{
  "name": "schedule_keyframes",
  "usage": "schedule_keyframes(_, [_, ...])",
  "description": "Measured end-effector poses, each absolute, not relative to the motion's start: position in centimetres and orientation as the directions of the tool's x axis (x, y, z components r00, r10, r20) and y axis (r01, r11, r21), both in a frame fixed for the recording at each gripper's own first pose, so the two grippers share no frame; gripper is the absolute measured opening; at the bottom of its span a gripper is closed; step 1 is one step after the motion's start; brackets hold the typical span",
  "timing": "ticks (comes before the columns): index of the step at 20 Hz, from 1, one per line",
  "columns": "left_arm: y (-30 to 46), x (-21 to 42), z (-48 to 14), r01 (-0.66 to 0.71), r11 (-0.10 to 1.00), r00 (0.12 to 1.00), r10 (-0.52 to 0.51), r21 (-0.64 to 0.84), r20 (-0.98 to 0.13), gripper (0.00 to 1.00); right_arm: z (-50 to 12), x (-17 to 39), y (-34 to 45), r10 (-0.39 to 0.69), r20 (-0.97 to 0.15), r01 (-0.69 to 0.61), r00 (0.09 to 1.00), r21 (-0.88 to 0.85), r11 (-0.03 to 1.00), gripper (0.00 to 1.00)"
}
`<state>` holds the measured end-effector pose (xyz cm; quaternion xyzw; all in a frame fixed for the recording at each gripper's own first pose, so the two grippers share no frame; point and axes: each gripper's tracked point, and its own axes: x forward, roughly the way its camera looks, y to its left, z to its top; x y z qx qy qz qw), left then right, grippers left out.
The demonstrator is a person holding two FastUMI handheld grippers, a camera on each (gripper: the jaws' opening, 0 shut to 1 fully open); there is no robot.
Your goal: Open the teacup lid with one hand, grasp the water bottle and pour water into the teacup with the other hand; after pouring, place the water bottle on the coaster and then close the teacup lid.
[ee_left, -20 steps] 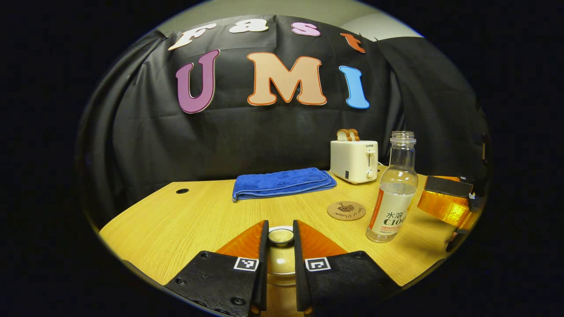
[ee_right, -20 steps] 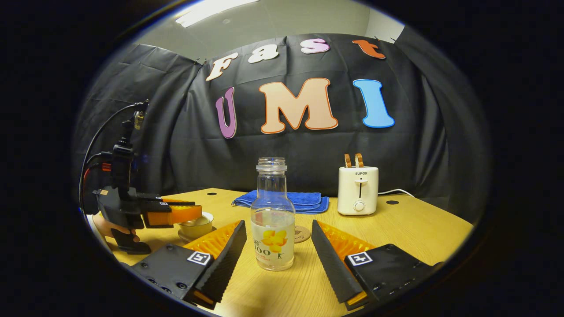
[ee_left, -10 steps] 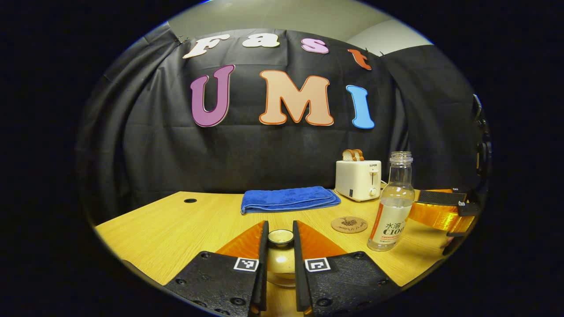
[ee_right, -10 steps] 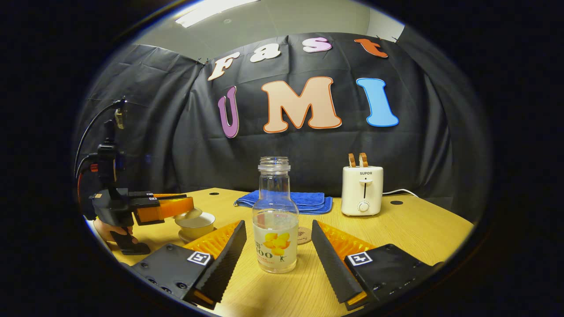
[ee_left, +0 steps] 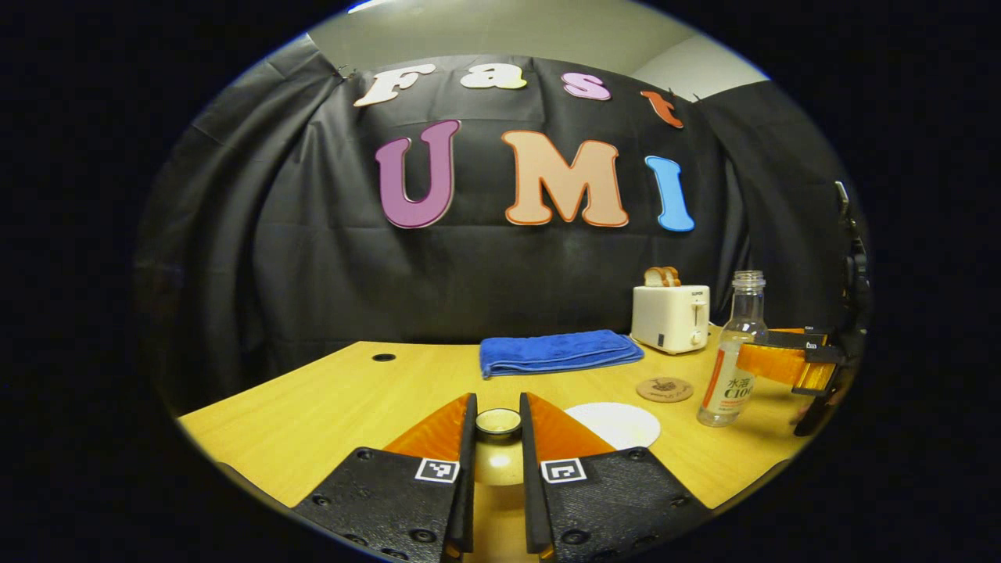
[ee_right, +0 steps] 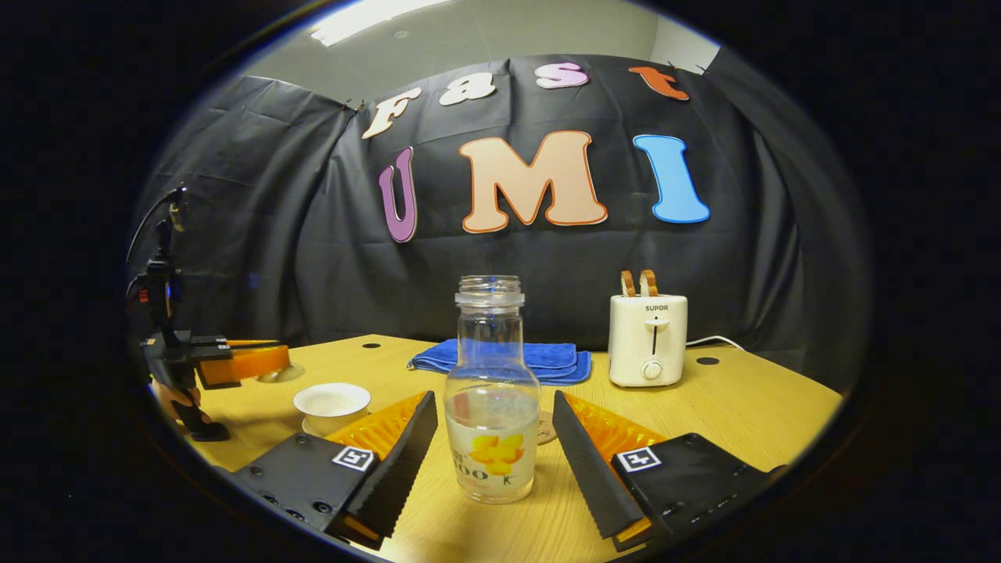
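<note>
One step done: teacup lid (ee_left: 498, 423) off, pinched in the closed left gripper (ee_left: 497, 469), lifted left of the open teacup (ee_right: 331, 402) on the counter (ee_right: 751, 407). Right gripper (ee_right: 494, 446) wide open around the water bottle (ee_right: 491, 391), not gripping. Pouring, coaster (ee_left: 664, 389) placement, re-lidding remain.

Lighting: bright overhead ceiling panel (ee_right: 375, 17), even and indoor. Counter (ee_right: 751, 407) well lit; soft shadows. Glare: small highlight on teacup lid (ee_left: 499, 460). Distortion: strong fisheye curvature, edges darkened. Focus: sharp throughout.
</note>
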<state>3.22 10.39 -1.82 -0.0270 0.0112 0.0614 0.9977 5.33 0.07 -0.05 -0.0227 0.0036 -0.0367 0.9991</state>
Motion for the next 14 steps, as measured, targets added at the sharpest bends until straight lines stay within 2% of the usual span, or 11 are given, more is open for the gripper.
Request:
schedule_keyframes(1, [11.8, 2.8, -1.9, -0.148, 0.987, 0.989, 0.147, -0.055, -0.025, 0.23, -0.1, 5.7, 0.2, -0.075, -0.007, 0.074, 0.997, -0.046, 0.996, 0.92])
schedule_keyframes(2, [13.1, 2.3, -1.9, -0.173, 0.983, 0.985, 0.172, -0.055, -0.027, 0.23, -0.1, 5.9, 0.4, -0.079, -0.010, 0.078, 0.997, -0.045, 0.996, 0.96])
schedule_keyframes(4, [15.2, 1.2, -2.0, -0.216, 0.975, 0.976, 0.215, -0.054, -0.027, 0.24, -0.3, 6.4, 0.5, -0.087, -0.021, 0.086, 0.996, -0.046, 0.995, 0.94])
schedule_keyframes(6, [17.0, 0.4, -2.3, -0.252, 0.966, 0.968, 0.251, -0.050, -0.030, 0.23, -0.6, 6.9, 0.6, -0.090, -0.044, 0.087, 0.995, -0.047, 0.995, 0.97])
schedule_keyframes(9, [18.4, -0.3, -2.3, -0.281, 0.958, 0.960, 0.280, -0.049, -0.032, 0.23, -1.6, 7.5, 0.5, -0.097, -0.103, 0.092, 0.990, -0.052, 0.994, 0.94])
schedule_keyframes(10, [18.7, -0.5, -2.3, -0.288, 0.956, 0.957, 0.287, -0.048, -0.032, 0.23, -1.9, 7.7, 0.5, -0.100, -0.122, 0.094, 0.987, -0.055, 0.994, 0.96])
schedule_keyframes(13, [18.9, -0.8, -2.4, -0.295, 0.954, 0.955, 0.293, -0.048, -0.034, 0.23, -2.0, 7.7, 0.5, -0.106, -0.138, 0.098, 0.985, -0.062, 0.993, 0.82])
schedule_keyframes(14, [18.8, -0.6, -2.4, -0.295, 0.954, 0.955, 0.294, -0.047, -0.034, 0.23, -2.0, 7.8, 0.5, -0.108, -0.139, 0.099, 0.984, -0.067, 0.993, 0.81])
